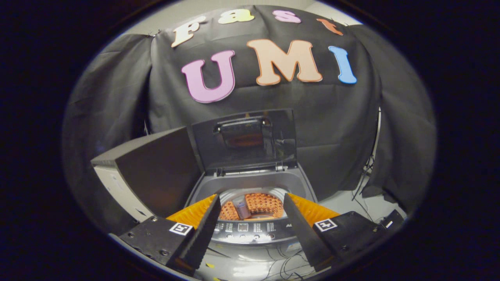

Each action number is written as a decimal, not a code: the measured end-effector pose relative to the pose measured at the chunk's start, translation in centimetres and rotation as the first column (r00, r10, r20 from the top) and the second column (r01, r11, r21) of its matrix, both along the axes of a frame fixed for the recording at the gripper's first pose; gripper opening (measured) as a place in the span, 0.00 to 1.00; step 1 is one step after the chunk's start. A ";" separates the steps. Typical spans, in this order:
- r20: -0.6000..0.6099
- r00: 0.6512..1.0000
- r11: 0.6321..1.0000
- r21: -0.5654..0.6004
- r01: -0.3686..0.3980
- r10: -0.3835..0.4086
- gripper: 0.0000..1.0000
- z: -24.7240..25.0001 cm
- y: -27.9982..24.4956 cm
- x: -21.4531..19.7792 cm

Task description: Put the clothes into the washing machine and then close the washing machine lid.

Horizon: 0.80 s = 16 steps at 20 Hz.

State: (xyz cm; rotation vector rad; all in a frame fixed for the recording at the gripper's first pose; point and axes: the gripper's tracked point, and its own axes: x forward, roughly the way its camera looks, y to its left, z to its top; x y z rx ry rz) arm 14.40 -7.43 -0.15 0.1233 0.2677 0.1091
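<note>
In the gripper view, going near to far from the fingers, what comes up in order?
Open gripper holding nothing → washing machine control panel → drum with something inside → raised lid → black cloth wall.

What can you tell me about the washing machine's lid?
The lid is a dark, glossy panel that looks like tinted plastic or glass, with a long handle bar near its top edge. It stands open, tipped up and back on hinges at the rear of the washing machine, in front of the black cloth wall. Nothing touches it apart from its hinges. The gripper is open, its fingers spread either side of the drum opening, well short of the lid.
</note>
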 end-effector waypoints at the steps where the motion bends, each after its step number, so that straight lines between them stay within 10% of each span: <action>1: 0.028 1.000 1.000 0.000 0.007 -0.007 0.98 1.1 0.1 0.4; 16: 0.270 0.960 0.990 -0.088 0.107 -0.080 0.97 10.7 5.6 13.3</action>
